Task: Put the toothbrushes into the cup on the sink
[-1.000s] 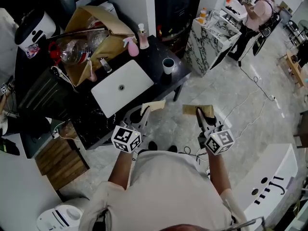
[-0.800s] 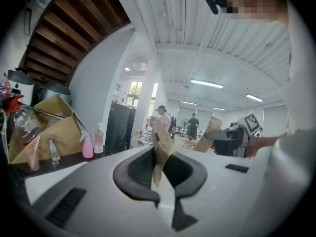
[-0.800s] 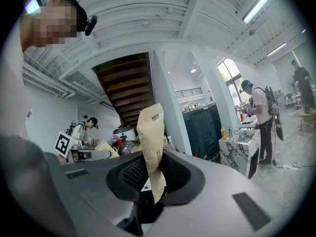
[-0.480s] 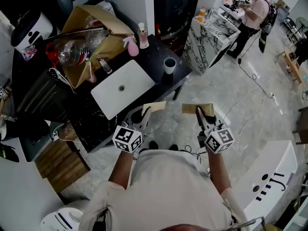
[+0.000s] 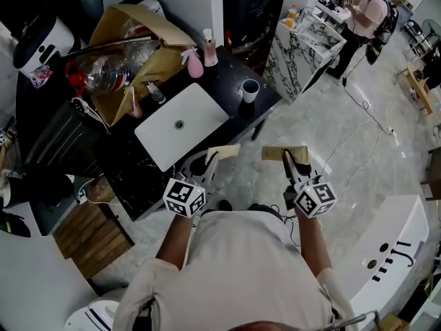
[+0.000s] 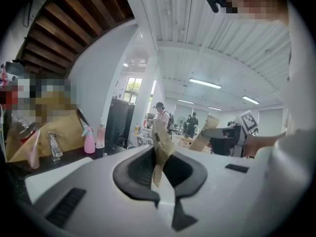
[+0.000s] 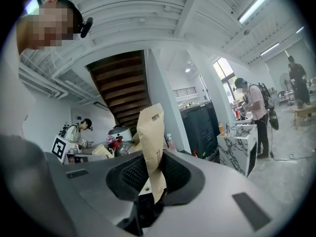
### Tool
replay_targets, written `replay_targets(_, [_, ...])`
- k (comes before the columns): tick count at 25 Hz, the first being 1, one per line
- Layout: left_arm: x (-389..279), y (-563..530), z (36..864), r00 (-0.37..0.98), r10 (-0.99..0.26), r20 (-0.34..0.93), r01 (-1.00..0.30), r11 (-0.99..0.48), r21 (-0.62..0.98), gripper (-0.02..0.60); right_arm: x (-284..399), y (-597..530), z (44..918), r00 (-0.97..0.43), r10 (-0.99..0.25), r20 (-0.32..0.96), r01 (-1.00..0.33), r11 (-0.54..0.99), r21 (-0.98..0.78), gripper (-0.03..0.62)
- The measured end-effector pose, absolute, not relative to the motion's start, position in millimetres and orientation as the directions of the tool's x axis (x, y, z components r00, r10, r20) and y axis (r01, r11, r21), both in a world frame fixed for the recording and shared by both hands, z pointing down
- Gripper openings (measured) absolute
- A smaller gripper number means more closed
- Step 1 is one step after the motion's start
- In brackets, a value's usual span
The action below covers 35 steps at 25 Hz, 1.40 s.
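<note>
A blue-rimmed cup stands on the black counter, just right of the white sink basin. My left gripper is shut on a tan paper packet, held over the floor in front of the counter. In the left gripper view that packet stands upright, pinched between the jaws of the left gripper. My right gripper is shut on a second tan packet, level with the first. The right gripper view shows this packet clamped upright in the right gripper. What the packets hold is hidden.
On the counter's far side are an open cardboard box with plastic bottles, a pink spray bottle and a pump bottle. A marble-patterned cabinet stands right of the counter. A person works at the back right. Cables lie on the floor.
Both grippers, each still clamped on its packet, have edged a little toward the counter. The sink and cup sit slightly nearer in the head view.
</note>
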State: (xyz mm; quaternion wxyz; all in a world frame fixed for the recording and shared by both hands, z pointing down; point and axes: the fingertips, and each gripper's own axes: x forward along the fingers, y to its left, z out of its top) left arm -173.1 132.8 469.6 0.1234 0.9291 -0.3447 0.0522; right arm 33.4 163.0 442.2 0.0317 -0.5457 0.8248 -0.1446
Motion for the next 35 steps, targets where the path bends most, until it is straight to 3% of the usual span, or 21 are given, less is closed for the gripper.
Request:
replay_targets(16, [-190.2, 106.0, 482.8, 0.75, -0.628, 0.206, -0.661, -0.72, 0.211, 0.032, 23.2, 138.8, 458.5, -0.368, -0.918, 0.145, -0.906, 0.319, -0.28, 0.074])
replay_targets(35, [-123.8, -13.1, 494.7, 0.667, -0.693, 0.273, -0.744, -0.632, 0.214, 0.034, 94.5, 3.0, 478.6, -0.453, -0.87, 0.193, -0.872, 0.388, -0.3, 0.074])
